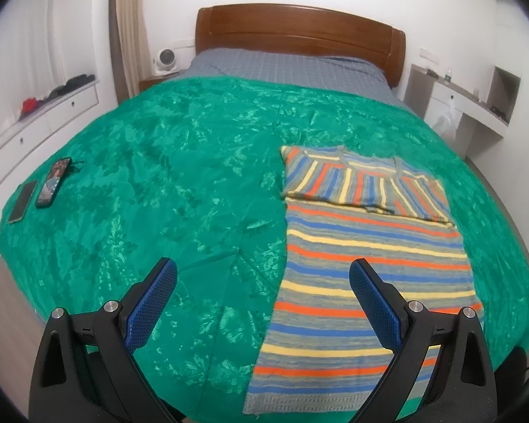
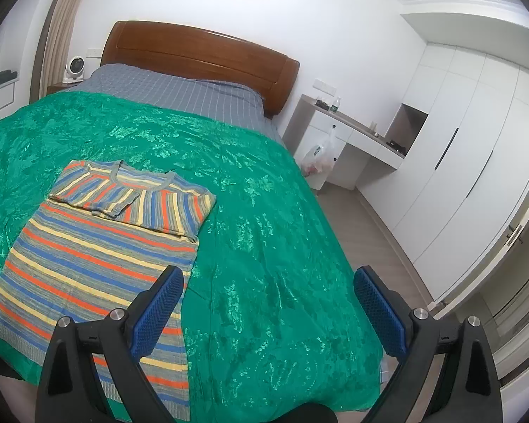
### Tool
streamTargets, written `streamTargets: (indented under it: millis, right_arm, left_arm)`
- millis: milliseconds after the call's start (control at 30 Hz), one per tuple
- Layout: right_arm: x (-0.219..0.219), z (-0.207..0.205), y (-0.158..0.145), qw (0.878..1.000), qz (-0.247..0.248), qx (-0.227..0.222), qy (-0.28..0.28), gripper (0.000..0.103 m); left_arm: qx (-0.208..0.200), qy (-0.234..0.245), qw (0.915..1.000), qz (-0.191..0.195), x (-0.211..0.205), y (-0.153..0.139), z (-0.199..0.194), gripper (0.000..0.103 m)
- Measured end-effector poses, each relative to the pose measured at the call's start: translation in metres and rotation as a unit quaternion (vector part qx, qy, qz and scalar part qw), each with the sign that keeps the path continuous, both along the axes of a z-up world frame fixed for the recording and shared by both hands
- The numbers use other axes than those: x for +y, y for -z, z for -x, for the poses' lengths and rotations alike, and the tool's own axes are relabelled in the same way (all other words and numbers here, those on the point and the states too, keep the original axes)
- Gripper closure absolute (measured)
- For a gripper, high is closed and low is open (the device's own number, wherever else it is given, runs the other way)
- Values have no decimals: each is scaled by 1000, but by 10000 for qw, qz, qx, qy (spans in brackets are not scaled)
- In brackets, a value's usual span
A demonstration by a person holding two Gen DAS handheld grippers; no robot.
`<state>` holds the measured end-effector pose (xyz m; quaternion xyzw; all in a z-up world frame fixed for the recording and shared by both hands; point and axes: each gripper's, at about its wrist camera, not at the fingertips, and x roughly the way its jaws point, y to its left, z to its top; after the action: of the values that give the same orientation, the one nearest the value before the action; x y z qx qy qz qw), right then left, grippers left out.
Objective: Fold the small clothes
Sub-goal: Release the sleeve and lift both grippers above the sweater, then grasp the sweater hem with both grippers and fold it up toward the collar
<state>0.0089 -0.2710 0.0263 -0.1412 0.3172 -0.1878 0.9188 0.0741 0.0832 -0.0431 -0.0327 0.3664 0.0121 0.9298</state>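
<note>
striped sweater [image 1: 366, 264], sleeves folded in, lies flat on green bedspread [image 1: 165, 162]; left gripper [image 1: 262, 299] and right gripper [image 2: 268, 303] hover open, empty: pinch both hem corners evenly, fold toward collar.

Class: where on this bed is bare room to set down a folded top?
Free: green bedspread between the two phones and the striped sweater; also the strip right of the sweater. Crowded: the left edge by the phones.
</note>
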Motion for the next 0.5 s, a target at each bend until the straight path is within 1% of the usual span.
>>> streamTargets:
  millis: [67, 167, 267, 300, 333, 367, 400, 433, 467, 500]
  right_arm:
    - [-1, 0, 0, 10000, -20, -15, -23, 7]
    - [-7, 5, -4, 9996, 0, 52, -280, 7]
    - [-18, 25, -6, 9951, 436, 264, -844, 6]
    - [-22, 32, 0, 9904, 464, 563, -1173, 4]
    - [-24, 36, 12, 9835, 293, 1010, -1470, 4]
    - [-25, 37, 28, 9730, 10, 1526, -1731, 4]
    - [-24, 37, 42, 9638, -243, 1854, -1903, 4]
    - [-20, 37, 65, 9522, -660, 2121, -2098, 4]
    - [-17, 37, 77, 9464, -902, 2184, -2204, 4]
    - [-15, 34, 97, 9359, -1324, 2296, -2320, 6]
  left_arm:
    - [126, 77, 9999, -40, 1, 7, -1, 3]
    - [568, 238, 9981, -58, 13, 28, 0, 3]
    - [945, 345, 9948, -170, 29, 61, 11, 3]
    - [1078, 391, 9932, -195, 30, 70, 12, 3]
    - [1267, 459, 9907, -210, 30, 82, 13, 3]
    - [1454, 531, 9877, -212, 28, 94, 14, 3]
    - [1608, 644, 9847, -193, 23, 106, 14, 4]
    - [1710, 739, 9823, -188, 18, 113, 14, 4]
    - [1822, 837, 9795, -211, 12, 121, 15, 5]
    - [1895, 928, 9772, -239, 7, 127, 15, 7]
